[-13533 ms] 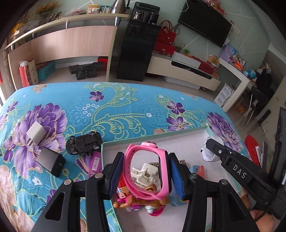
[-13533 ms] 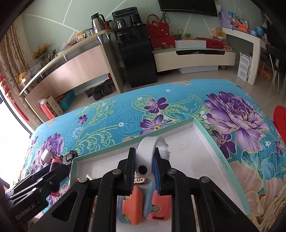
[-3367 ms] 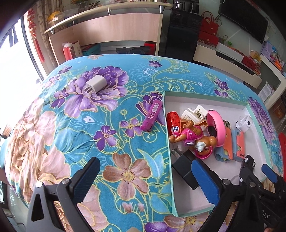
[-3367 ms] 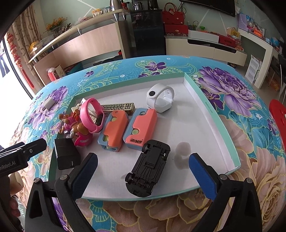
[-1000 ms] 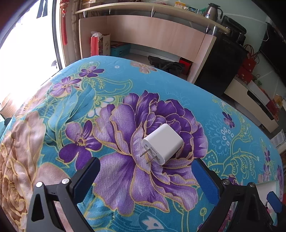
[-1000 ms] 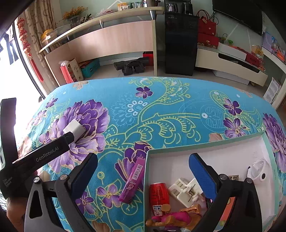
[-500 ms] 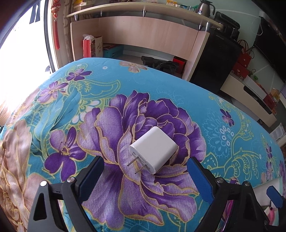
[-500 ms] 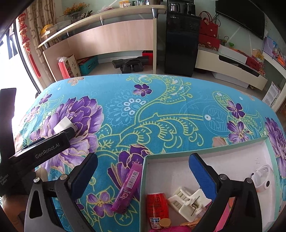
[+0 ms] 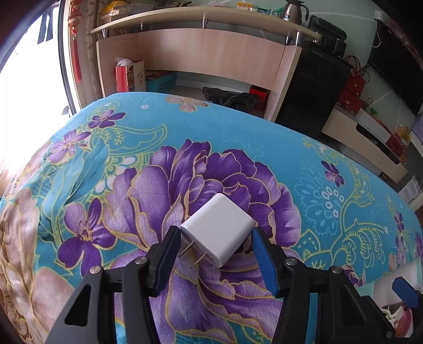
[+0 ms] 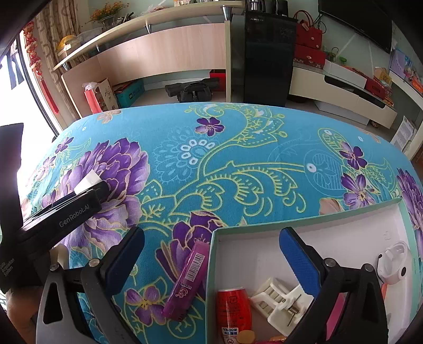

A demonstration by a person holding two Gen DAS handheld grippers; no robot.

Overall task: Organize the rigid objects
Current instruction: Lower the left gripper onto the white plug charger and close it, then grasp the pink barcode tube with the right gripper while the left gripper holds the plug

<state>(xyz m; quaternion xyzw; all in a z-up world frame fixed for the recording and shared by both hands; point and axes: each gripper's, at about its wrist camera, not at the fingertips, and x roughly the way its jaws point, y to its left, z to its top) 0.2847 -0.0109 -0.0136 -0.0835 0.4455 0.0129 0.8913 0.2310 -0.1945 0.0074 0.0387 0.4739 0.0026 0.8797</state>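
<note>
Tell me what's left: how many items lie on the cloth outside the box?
2: white charger between the left gripper's jaws; purple tube beside the box's left wall. Others may be hidden.

Landmark: black cabinet (image 10: 265, 57) on floor beyond table.
- Floral tablecloth (image 10: 238, 164), teal w/ purple blooms, covers table in front of cabinet.
- Wood-panel counter (image 10: 161, 51) adjoins cabinet's left side; steel flask (image 9: 293, 12) on shelf top near cabinet.
- Black case (image 10: 191, 90) on floor, lower left of cabinet.
- Red gift bag (image 10: 99, 96) further left, by window.
- Red bags (image 10: 308, 39) right of cabinet, on low TV bench (image 10: 343, 90).
- TV (image 10: 367, 19) wall-mounted, upper right of cabinet.
</note>
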